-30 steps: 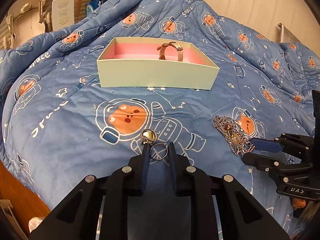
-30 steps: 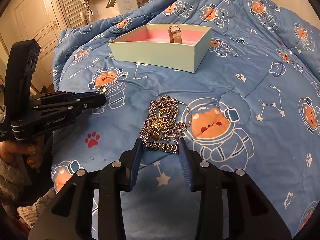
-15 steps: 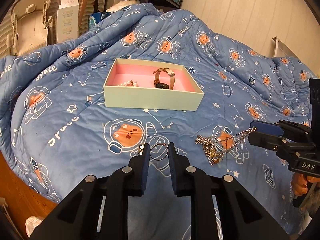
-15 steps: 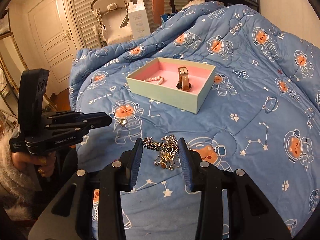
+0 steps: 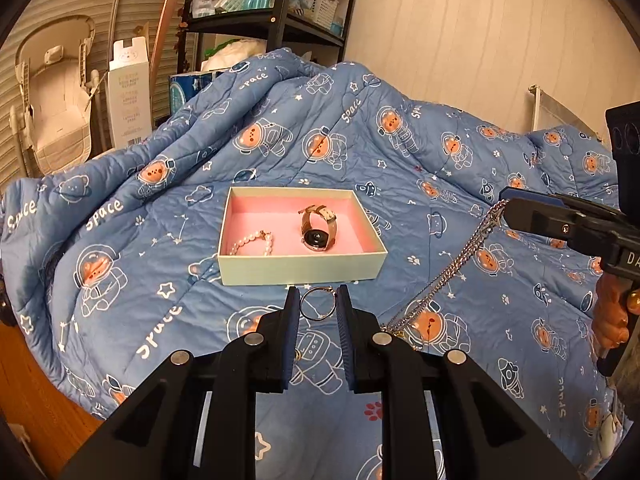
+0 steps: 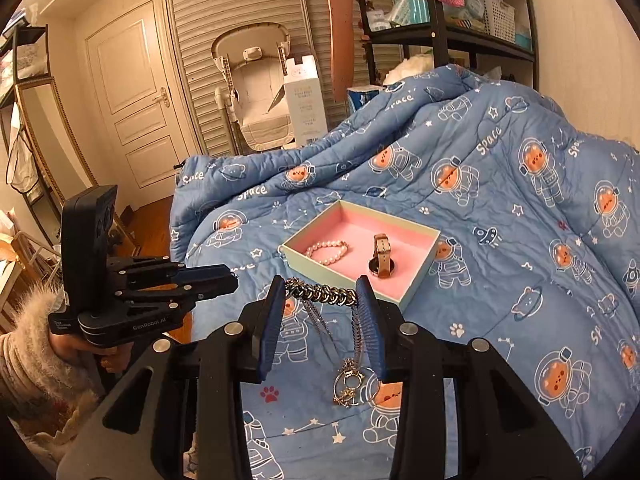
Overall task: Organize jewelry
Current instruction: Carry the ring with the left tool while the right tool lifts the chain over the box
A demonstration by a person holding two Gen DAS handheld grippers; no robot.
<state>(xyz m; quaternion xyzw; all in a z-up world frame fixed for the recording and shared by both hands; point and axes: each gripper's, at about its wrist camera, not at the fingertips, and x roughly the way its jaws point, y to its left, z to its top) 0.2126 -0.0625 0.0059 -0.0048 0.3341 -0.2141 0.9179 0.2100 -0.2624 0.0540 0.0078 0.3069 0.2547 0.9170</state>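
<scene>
A mint box with pink lining (image 5: 300, 270) (image 6: 416, 288) sits on the blue quilt. It holds a pearl bracelet (image 5: 252, 242) (image 6: 326, 250) and a watch (image 5: 318, 228) (image 6: 382, 258). My left gripper (image 5: 318, 306) is shut on a thin metal ring (image 5: 318, 309), held above the quilt just in front of the box. My right gripper (image 6: 322, 296) is shut on a chunky silver chain (image 6: 320, 294). The chain's strands and gold rings (image 6: 350, 388) hang down to the quilt. In the left wrist view the chain (image 5: 444, 280) hangs from the right gripper (image 5: 506, 210).
The blue astronaut quilt (image 5: 120, 240) covers the bed. Behind it stand a white carton (image 5: 128, 92), a baby chair (image 6: 256, 92) and a black shelf (image 5: 272, 12). A door (image 6: 136, 108) and wooden floor (image 5: 24, 392) lie to the left.
Both grippers have risen high above the quilt, carrying the ring and the chain. The chain has lifted off the quilt and now hangs. The box appears farther and lower in both views.
</scene>
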